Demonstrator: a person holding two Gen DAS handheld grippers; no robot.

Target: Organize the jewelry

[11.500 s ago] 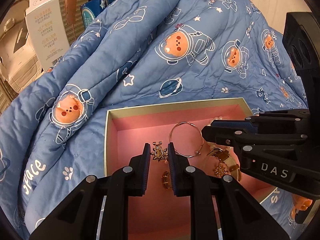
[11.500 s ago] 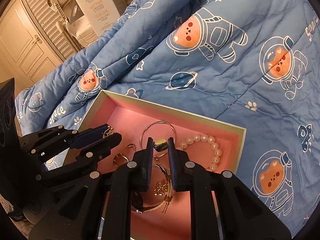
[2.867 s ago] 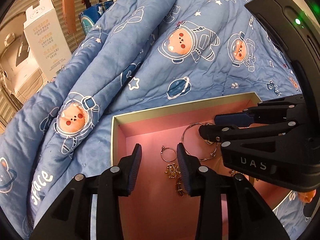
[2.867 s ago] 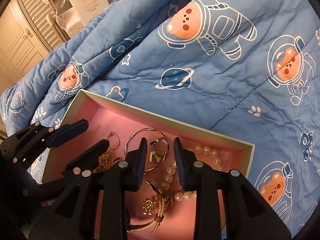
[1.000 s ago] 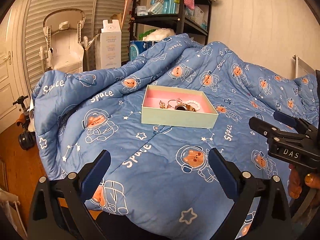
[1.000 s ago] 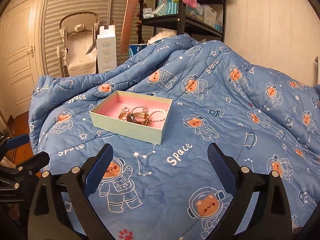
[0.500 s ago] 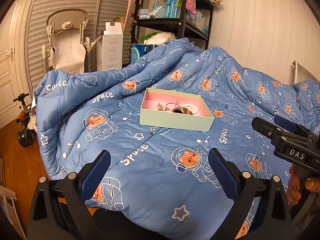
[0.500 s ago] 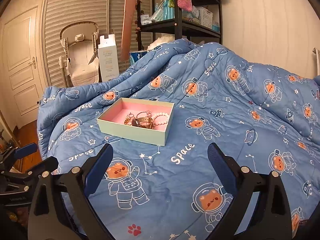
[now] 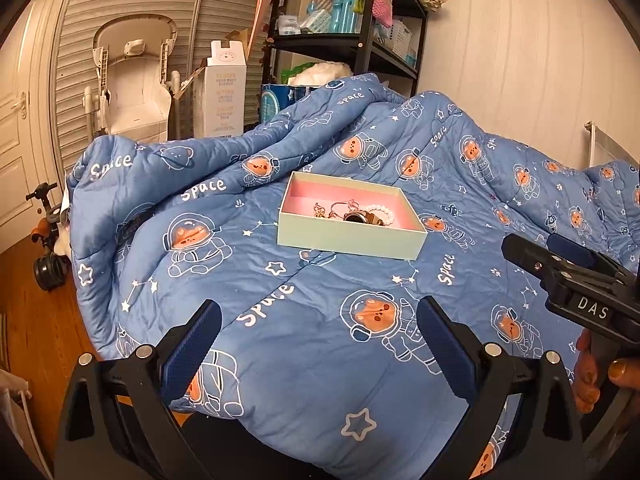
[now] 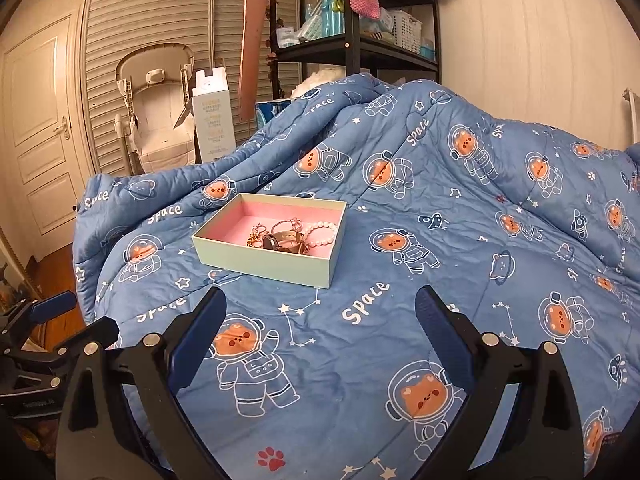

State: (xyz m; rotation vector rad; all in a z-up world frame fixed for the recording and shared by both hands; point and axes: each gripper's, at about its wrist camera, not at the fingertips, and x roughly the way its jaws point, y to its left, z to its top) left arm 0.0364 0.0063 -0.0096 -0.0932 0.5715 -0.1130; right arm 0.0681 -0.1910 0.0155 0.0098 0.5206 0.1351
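Note:
A pale green box with a pink lining rests on the blue quilt, well ahead of both grippers. Inside lie a pearl bracelet, a watch and small gold pieces. My left gripper hangs wide open near the bed's front edge, holding nothing. My right gripper is also wide open and empty. The right gripper shows at the right of the left wrist view, a hand around its grip. The left gripper shows at the lower left of the right wrist view.
The blue astronaut quilt covers the bed and rises in a hump at the back. Behind stand a black shelf unit, a tall white carton, a high chair and a door. Wooden floor lies left.
Both grippers have opened wide and pulled far back from the box, which was right under the fingers before. Over the last second they drifted slightly closer and higher; the jewelry stays in the box.

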